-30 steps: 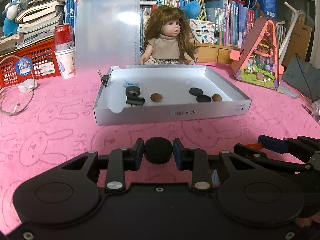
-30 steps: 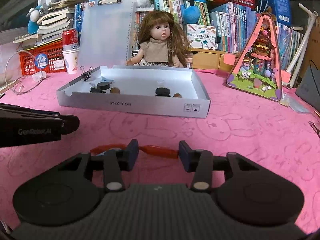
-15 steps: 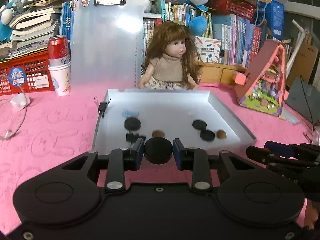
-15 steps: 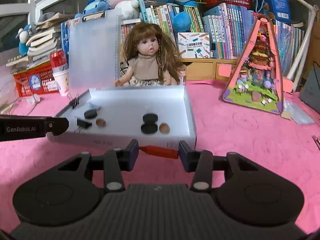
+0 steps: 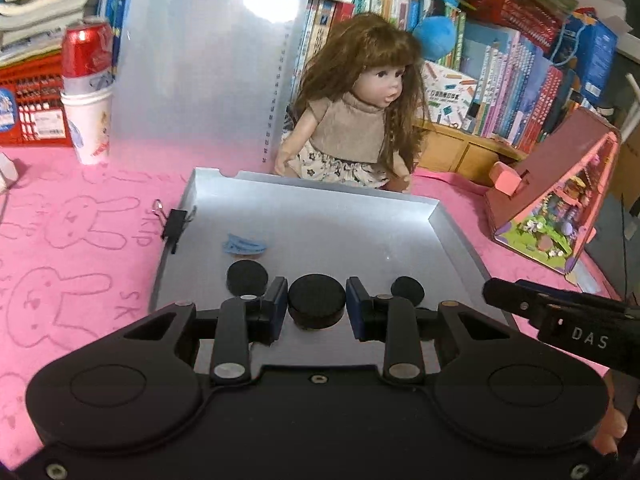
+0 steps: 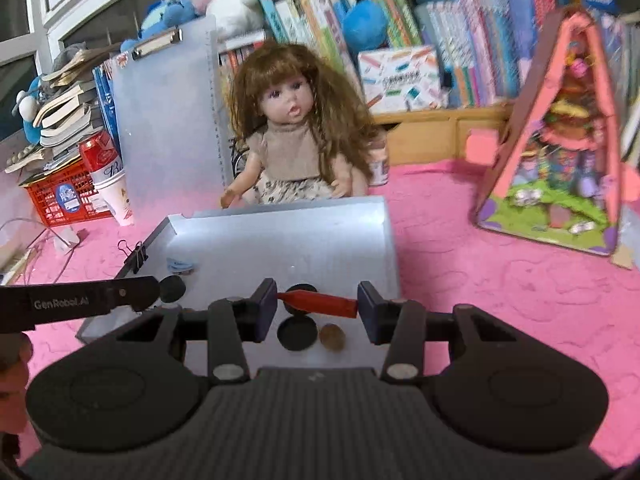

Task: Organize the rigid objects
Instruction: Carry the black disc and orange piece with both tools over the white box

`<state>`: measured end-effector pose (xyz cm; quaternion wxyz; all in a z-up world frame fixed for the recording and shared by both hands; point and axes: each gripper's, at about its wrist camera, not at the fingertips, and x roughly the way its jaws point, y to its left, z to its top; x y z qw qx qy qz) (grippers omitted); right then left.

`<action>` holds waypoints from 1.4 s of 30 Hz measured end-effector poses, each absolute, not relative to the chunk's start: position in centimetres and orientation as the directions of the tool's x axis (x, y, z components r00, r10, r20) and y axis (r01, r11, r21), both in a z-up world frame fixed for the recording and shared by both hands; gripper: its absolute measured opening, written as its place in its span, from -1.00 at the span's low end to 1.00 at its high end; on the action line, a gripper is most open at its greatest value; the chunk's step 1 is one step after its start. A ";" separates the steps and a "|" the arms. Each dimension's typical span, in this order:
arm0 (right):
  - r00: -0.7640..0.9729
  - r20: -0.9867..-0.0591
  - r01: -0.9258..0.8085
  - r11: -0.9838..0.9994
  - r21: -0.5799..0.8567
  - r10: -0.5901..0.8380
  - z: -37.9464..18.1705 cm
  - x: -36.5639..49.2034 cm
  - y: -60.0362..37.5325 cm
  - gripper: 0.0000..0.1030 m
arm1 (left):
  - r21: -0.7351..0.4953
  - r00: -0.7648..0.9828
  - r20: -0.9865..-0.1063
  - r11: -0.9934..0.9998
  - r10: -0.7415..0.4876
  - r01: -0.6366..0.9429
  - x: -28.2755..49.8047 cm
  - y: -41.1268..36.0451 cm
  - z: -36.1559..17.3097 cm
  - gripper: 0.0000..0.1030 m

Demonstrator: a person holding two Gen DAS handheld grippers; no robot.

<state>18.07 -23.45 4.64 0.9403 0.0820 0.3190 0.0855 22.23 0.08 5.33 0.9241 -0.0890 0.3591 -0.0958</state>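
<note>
The black puck (image 5: 317,300) sits clenched between the blue pads of my left gripper (image 5: 317,309), held above the near part of the white tray (image 5: 456,236). My right gripper (image 6: 317,307) grips a red stick-like piece (image 6: 320,301) crosswise, one end against each pad; I cannot tell exactly what the piece is. It too hangs over the tray's near end.

In the left wrist view the tray lies straight ahead at twelve o'clock on the pink bunny-print surface (image 5: 72,248). Inside it a flat black disc (image 5: 247,277) lies at about eleven o'clock from the held puck, and a smaller black disc (image 5: 407,289) shows at about two o'clock, just past my right pad. A small blue clip (image 5: 245,245) lies further in, towards eleven. A black binder clip (image 5: 175,225) bites the tray's left wall. The right gripper's dark body reaches in from three o'clock.

In the right wrist view another black disc (image 6: 297,334) and a brown round piece (image 6: 332,337) lie side by side on the tray floor below the red piece, the brown one at three o'clock of the disc. The left gripper's arm enters from nine o'clock.

Beyond the tray, at twelve, sits a doll (image 5: 356,120). A translucent clipboard (image 5: 200,60) stands at eleven, a red can (image 5: 86,50) in a paper cup (image 5: 89,124) at ten, and a pink triangular toy house (image 5: 560,200) at two.
</note>
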 end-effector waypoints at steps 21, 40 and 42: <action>0.693 -0.700 -0.077 0.983 0.168 0.174 1.5 23.9 -22.6 -0.05 | -0.180 0.661 -0.729 0.982 -0.177 0.065 27.7 -1.4 1.0 -0.43; 0.688 -0.702 -0.075 0.980 0.184 0.185 0.8 24.3 -22.9 0.23 | -0.133 0.692 -0.707 0.988 -0.150 0.079 27.7 -2.0 0.9 -0.11; 0.691 -0.698 -0.074 0.979 0.190 0.188 0.9 24.2 -23.0 0.26 | -0.121 0.702 -0.698 0.990 -0.141 0.079 27.4 -2.0 1.2 -0.09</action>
